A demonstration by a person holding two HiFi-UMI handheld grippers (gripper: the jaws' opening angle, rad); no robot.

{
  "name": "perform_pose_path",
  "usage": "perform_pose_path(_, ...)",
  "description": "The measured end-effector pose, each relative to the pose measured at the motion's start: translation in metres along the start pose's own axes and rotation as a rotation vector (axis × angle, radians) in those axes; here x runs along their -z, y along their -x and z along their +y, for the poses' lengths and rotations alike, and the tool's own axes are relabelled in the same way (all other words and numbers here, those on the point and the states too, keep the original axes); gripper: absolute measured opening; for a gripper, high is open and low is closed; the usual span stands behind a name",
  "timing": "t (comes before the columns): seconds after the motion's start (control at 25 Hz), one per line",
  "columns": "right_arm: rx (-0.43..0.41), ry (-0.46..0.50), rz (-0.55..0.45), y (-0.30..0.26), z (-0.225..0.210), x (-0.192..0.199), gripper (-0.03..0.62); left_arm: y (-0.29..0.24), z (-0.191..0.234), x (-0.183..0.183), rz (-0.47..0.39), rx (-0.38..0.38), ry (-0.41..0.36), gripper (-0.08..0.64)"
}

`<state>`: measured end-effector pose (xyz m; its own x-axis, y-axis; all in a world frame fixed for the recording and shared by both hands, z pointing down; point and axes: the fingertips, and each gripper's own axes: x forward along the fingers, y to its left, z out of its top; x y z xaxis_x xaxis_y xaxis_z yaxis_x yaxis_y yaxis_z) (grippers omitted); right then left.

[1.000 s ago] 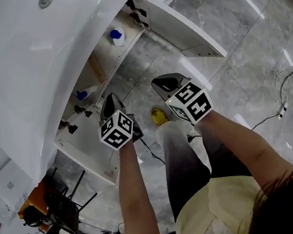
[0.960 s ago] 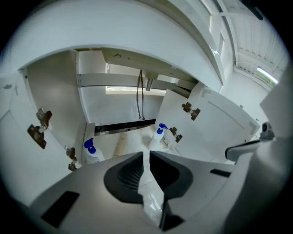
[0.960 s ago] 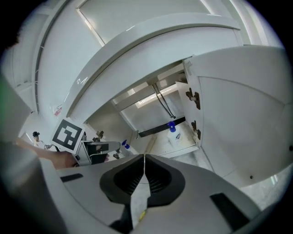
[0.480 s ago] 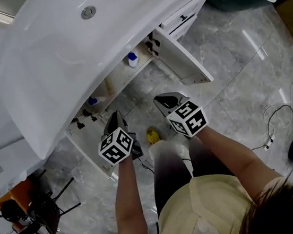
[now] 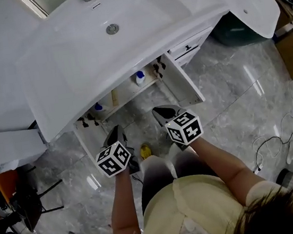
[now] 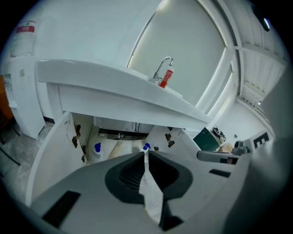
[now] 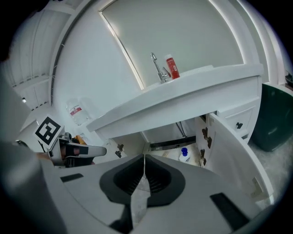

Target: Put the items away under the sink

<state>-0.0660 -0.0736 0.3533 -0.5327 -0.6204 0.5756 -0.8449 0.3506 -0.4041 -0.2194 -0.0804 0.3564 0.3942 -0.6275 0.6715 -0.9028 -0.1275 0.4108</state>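
Most of the open cabinet (image 5: 127, 93) is hidden beneath the sink (image 5: 138, 13) in the head view. Inside it only the blue-capped tops of the left bottle (image 5: 98, 107) and the right bottle (image 5: 140, 78), both white, are made out. The left hand-held gripper (image 5: 117, 129) and the right hand-held gripper (image 5: 157, 110) are held side by side in front of the cabinet, apart from the bottles, each with jaws pressed together on nothing.

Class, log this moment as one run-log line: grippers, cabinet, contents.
left gripper: shut, empty | right gripper: shut, empty | cabinet doors: open | inside: two blue-capped bottles | red bottle: beside tap
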Motion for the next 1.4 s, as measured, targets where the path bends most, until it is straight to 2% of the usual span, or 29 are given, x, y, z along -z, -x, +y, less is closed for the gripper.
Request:
perform_pose_path(0.16,-0.025,0.036,-0.021,0.008,0.011,-0.025,0.029,0.016,-0.009,-0.014,-0.053,0.013,0.053,0.06)
perform_pose_path(0.36,-0.07,0.062,-0.028,0.02,0.036,-0.047,0.028,0.038,-0.019,-0.029,-0.083,0.021,0.032,0.06)
perform_pose_path(0.8,-0.095,0.148,-0.051,0.042,0.064,-0.069,0.029,0.091,-0.031,-0.056,-0.247,0.083,-0.001,0.054)
perform_pose_path(1.12,-0.091,0.162,-0.075,0.053,0.08,-0.073,0.028,0.11,-0.025,-0.046,-0.26,0.055,0.003,0.052)
perform_pose_path(1.4,-0.094,0.187,-0.072,0.05,0.093,-0.073,0.026,0.118,-0.025,-0.044,-0.264,0.023,-0.028,0.052)
